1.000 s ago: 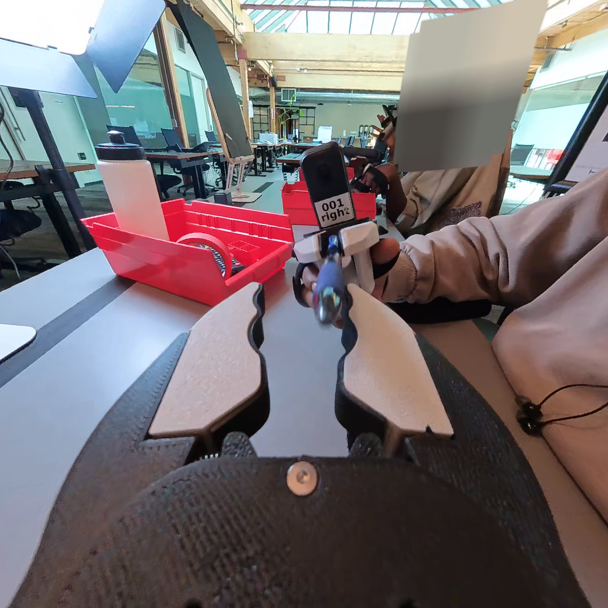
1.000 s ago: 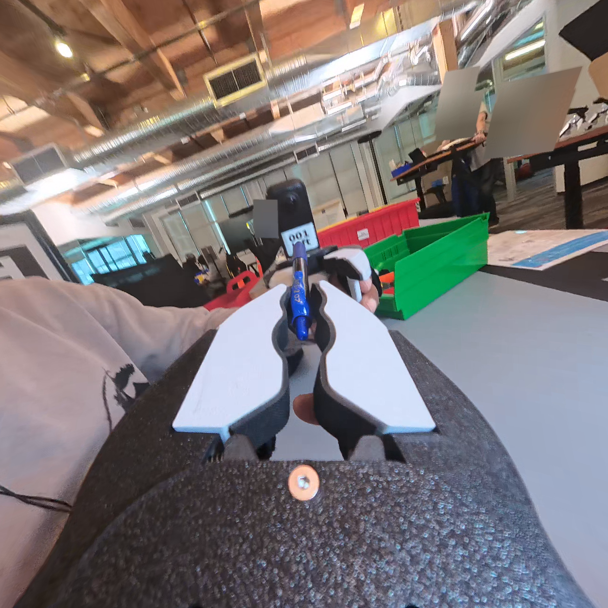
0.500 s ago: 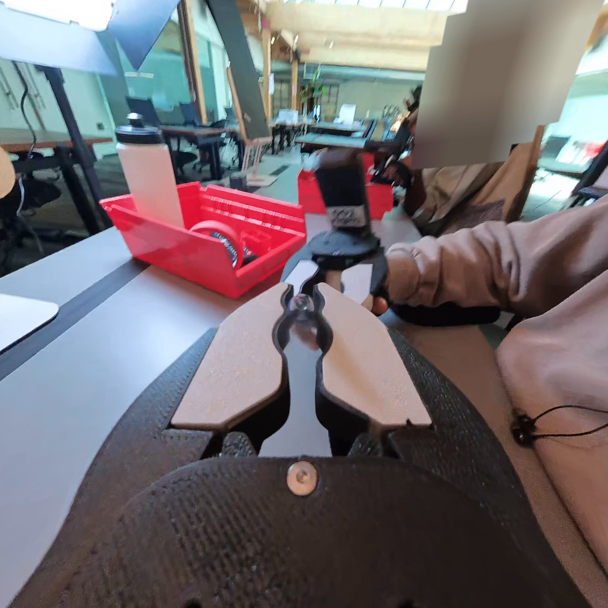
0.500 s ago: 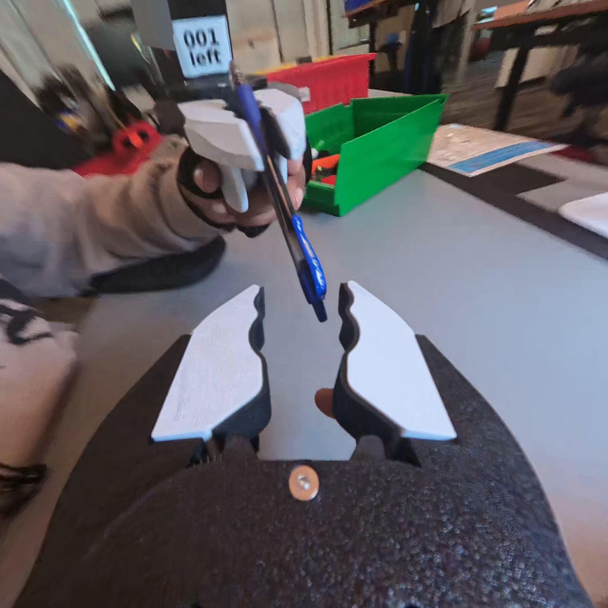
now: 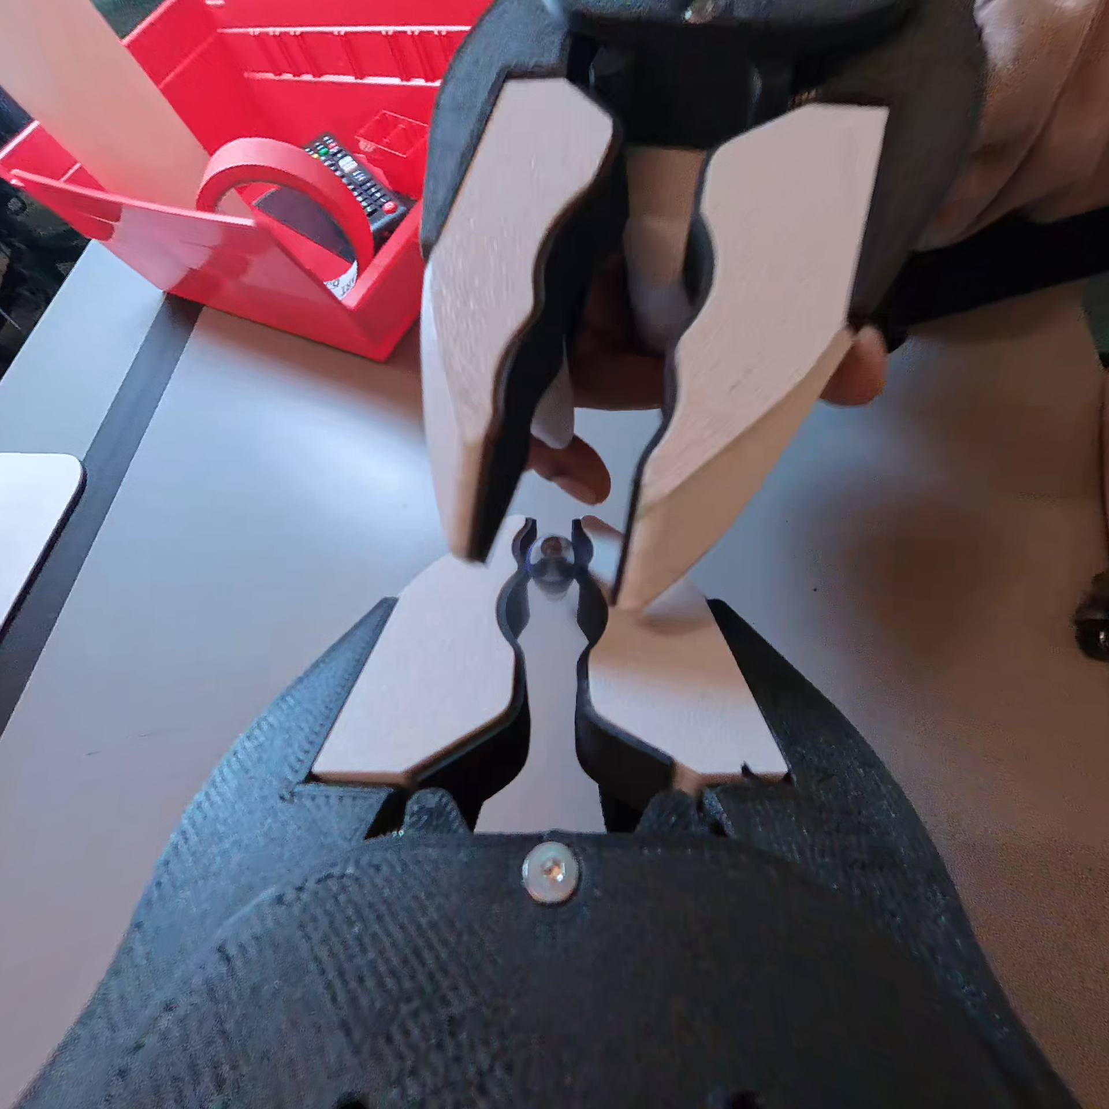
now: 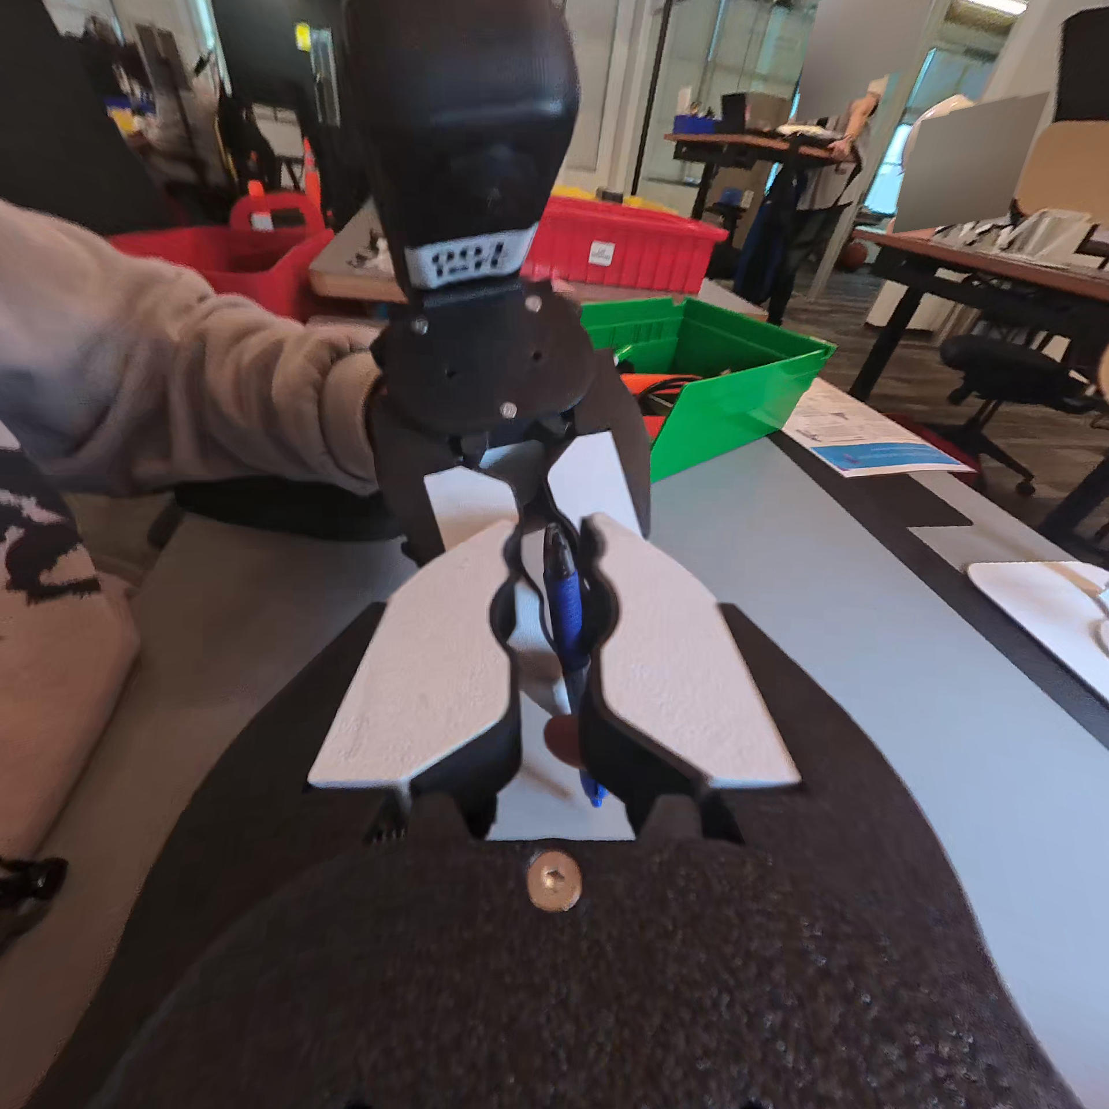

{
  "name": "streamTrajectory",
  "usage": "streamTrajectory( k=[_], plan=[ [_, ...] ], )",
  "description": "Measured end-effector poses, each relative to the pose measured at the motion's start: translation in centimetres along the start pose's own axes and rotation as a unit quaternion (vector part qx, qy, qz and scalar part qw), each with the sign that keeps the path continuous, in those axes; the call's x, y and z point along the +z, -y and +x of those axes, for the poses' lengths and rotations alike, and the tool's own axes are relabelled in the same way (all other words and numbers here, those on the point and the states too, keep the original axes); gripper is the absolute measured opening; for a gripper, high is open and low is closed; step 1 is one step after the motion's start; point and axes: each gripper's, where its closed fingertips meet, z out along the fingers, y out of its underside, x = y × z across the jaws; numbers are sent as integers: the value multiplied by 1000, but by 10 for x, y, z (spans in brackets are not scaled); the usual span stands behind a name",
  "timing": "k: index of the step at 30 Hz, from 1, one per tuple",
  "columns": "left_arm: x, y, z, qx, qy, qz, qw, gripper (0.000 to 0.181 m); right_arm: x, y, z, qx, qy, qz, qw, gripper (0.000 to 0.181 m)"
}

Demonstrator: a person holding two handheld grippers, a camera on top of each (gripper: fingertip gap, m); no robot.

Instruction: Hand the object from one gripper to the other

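The blue pen point(image 6: 564, 606) stood clamped in the left gripper point(image 5: 552, 561); the right gripper point(image 6: 549, 543) had jaws apart around it. Light, stiff and smooth, it seemed best gripped mid-barrel.

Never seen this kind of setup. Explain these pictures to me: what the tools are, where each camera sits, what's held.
No robot here: a person holds a two-finger gripper in each hand, each with a camera looking along its fingers. One picture looks from the left gripper, which is shut on a blue pen seen end-on. The other looks from the right gripper, which is open, its fingers either side of the pen. On the grey table stand a red bin holding tape and a remote, and a green bin.
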Motion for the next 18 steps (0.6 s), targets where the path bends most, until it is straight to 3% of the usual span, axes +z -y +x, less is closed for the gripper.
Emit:
streamTrajectory(
  k=[1,3,5,7,9,13,16,18],
  plan=[
    [0,1,2,7,2,-2,1000,11,0,-3,-2,-15,2,-11,1000,8],
    [-5,6,0,16,7,19,1000,12,-6,5,3,-16,-7,-4,1000,8],
    [-19,21,-8,8,12,92,996,12,-19,24,15,27,-16,49,998,8],
    [-35,30,-17,-8,10,151,988,32,-38,45,28,69,-18,111,991,8],
    [-41,30,-21,-39,-20,175,984,43,-57,59,39,103,-18,167,980,8],
    [-26,16,-16,-118,-99,176,972,52,-87,80,55,179,4,280,943,7],
    [-8,13,-1,-193,-165,180,950,51,-91,83,55,152,-13,293,944,8],
    [-4,20,7,-263,-219,196,919,48,-89,86,46,111,-20,289,951,7]
  ],
)
